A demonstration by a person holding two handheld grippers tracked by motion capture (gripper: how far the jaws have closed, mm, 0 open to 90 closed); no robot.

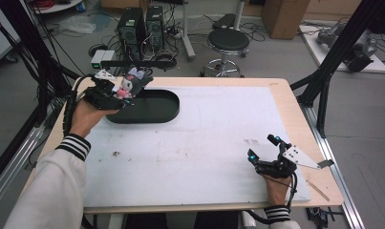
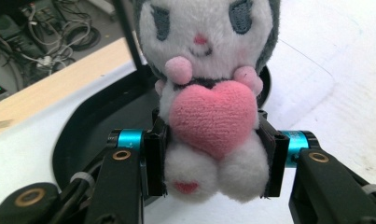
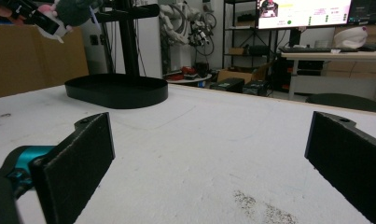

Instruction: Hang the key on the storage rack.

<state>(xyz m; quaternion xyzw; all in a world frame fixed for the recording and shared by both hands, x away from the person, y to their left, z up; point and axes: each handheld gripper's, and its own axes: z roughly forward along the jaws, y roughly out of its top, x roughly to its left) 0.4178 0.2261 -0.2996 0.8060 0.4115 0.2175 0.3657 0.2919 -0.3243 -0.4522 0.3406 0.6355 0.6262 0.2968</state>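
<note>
A small white plush doll with a dark grey hood and a pink felt heart on its chest [image 2: 209, 116] is clamped at its lower body between the two black jaws of the left gripper [image 2: 213, 158], one pad being pressed into each flank while the head and the heart stand upright above them. In the high view the same doll [image 1: 131, 83] is seen held off the bench, raised over the near left end of a shallow black oval plastic tray [image 1: 168, 112], with the left gripper [image 1: 114, 93] carried by a hand in a white sleeve with dark striped cuff [image 1: 74, 145]. The tray is set on the far left part of a white sheet-covered wooden bench [image 1: 209, 143], and in the left gripper view its dark rim [image 2: 78, 135] is seen directly behind and below the doll. The right gripper [image 1: 262, 151] is rested low on the bench near its right front corner, well apart from the tray and the doll, and its jaws are spread wide with nothing between them; in the right gripper view bare white surface [image 3: 209, 154] is seen between the two pads, with the tray [image 3: 116, 91] far across the bench. A faint dark smudge [image 3: 265, 210] is marked on the sheet just ahead of those jaws.
</note>
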